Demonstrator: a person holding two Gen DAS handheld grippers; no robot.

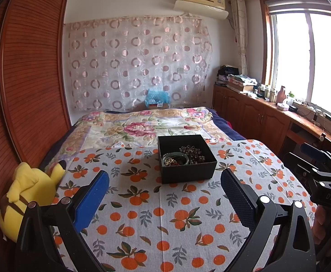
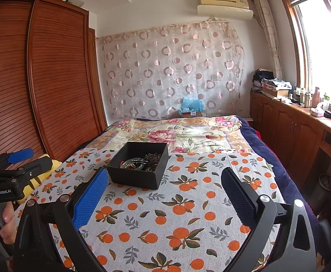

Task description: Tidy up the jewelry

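Hovering over the bed [image 1: 142, 122], both grippers spread wide and holding nothing.

Sitting on the orange-print cloth [image 1: 165, 215] toward its far edge: open black box [image 1: 186, 172] with the jewelry [image 1: 183, 156] heaped inside (beads, bangles, a dark ornate piece). Left gripper [image 1: 164, 200] and right gripper [image 2: 164, 200] hanging short of the box, near the cloth's close edge, not touching it. Lying at the bed's left edge, a yellow plush toy [image 1: 27, 195].
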